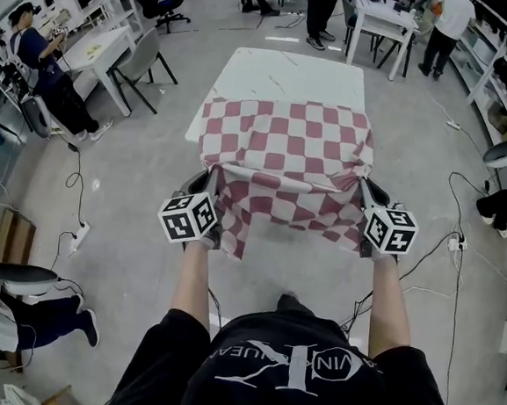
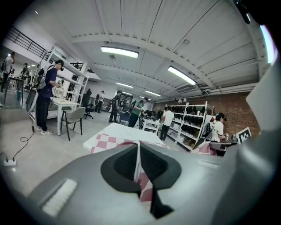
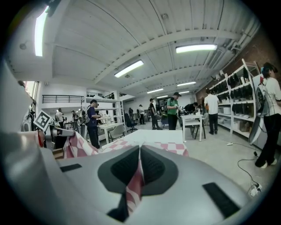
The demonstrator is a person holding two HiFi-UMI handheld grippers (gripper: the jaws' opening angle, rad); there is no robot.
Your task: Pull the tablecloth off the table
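Left gripper (image 1: 202, 184) and right gripper (image 1: 367, 191) are both clamped tight on the near corners of the red-and-white checkered fabric tablecloth (image 1: 285, 143), mid-frame. The cloth runs lengthwise up the frame. Its near edge sags between them, and its far end covers the lower half of the white rectangular table (image 1: 291, 73).

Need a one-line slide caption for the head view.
Left gripper and right gripper clamp the checkered tablecloth, partly pulled off the white table.
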